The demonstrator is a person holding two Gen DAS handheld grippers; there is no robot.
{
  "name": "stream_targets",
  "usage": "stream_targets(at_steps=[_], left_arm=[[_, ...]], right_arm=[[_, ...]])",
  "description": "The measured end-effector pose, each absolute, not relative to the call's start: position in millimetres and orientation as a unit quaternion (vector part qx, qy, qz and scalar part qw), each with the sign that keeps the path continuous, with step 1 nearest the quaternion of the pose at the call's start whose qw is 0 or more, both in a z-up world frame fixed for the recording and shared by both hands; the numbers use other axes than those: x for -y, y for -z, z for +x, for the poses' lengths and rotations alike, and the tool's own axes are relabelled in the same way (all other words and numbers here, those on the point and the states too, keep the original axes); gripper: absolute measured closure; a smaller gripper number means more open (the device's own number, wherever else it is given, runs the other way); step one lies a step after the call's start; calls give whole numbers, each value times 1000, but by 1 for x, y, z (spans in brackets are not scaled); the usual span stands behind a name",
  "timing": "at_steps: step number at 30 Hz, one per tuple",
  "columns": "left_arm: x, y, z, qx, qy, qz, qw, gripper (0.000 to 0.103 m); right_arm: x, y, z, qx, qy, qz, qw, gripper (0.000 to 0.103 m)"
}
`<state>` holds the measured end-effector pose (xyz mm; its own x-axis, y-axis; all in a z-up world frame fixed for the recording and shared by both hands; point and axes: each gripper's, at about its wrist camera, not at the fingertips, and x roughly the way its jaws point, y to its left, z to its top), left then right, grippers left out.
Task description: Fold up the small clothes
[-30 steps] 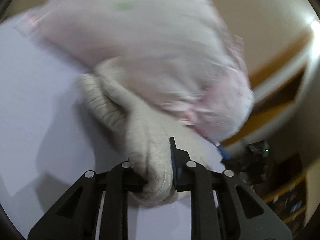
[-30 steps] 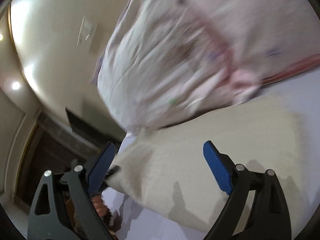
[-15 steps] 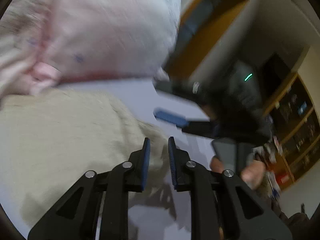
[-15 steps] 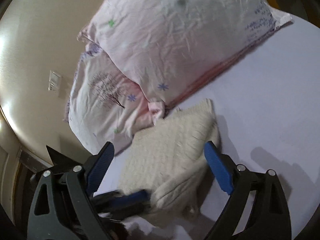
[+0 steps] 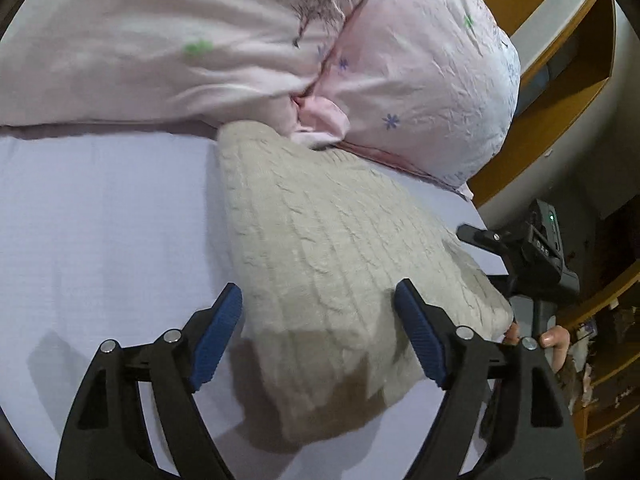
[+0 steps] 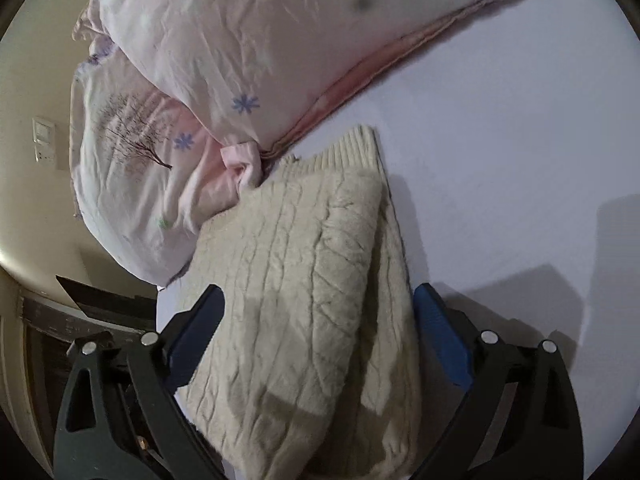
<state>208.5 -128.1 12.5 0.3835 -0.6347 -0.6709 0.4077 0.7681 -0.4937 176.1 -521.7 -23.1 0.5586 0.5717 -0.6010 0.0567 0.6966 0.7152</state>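
The cream cable-knit sweater [image 5: 320, 248] lay folded on the pale lilac sheet [image 5: 100, 220], its far end tucked up against the pink flowered pillows [image 5: 420, 80] at the head of the bed. From the right-hand camera the fold showed plainly: an upper layer lay doubled over a lower one, with the ribbed hem [image 6: 348, 152] peeking out at the far end near a small bunched corner of pillowcase [image 6: 240, 164].

A second before, the left gripper [image 5: 318, 334] had been clamped on a thick roll of the knit, and half a second before, its blue pads were nearly pressed together at the sweater's edge. Now its jaws stood wide apart, one pad [image 5: 218, 340] over the bare sheet just beside the sweater and the other over the knit itself, holding nothing. The sweater had gone from a bunched, lifted lump to a flat bundle resting on the bed.

The right gripper [image 6: 316, 336] was spread wide as well, as it had been all along, its jaws straddling the near end of the sweater without pinching it. Seen from the left camera, its black body [image 5: 536, 248] stood at the mattress edge, with the person's fingers [image 5: 556, 336] showing beneath it. Wooden shelving [image 5: 560, 80] curved behind the pillows.
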Motion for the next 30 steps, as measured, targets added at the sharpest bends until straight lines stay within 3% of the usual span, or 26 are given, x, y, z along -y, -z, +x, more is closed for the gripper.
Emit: stream_targets(at_steps=[4,6,7,9,11,12,14,19,23,25,26,27,30], left_arm=[[135,-6,215,-461,308,-122,823,12],[136,-3,216,-462,307,-124,823,12],[136,0,218,-459,313,-129,822,13],[135,2,218,-453,319,-131,822,27],[130,0,219,-448,335,-132,818,53],[126,-3,220,-448,342,-141,814,58],[107,-11,214,-438,369,-157,805,70],[59,-39,175,-383,369,-134,836,72],[34,-37,173,-373,269,-53,886,62],[22,-43,162,-356,242,-55,901,59],[18,-50,151,-338,244,-60,907,46],[15,-56,143,-323,244,-61,912,40],[27,-74,110,-272,271,-38,922,31]], right_arm=[[510,23,204,-448,-186,334,808,29],[504,26,212,-453,-205,323,805,59],[504,25,211,-443,-211,322,810,62],[505,20,205,-424,-223,318,818,75],[504,11,195,-402,-240,328,821,78],[501,5,191,-393,-249,329,822,79],[487,-8,185,-378,-277,322,823,79],[421,-33,182,-369,-323,257,833,79],[374,-21,196,-413,-242,150,865,63],[382,-21,182,-416,-232,166,863,55],[389,-23,173,-412,-238,179,861,43],[397,-25,164,-407,-241,192,860,31],[413,-28,128,-396,-262,214,854,27]])
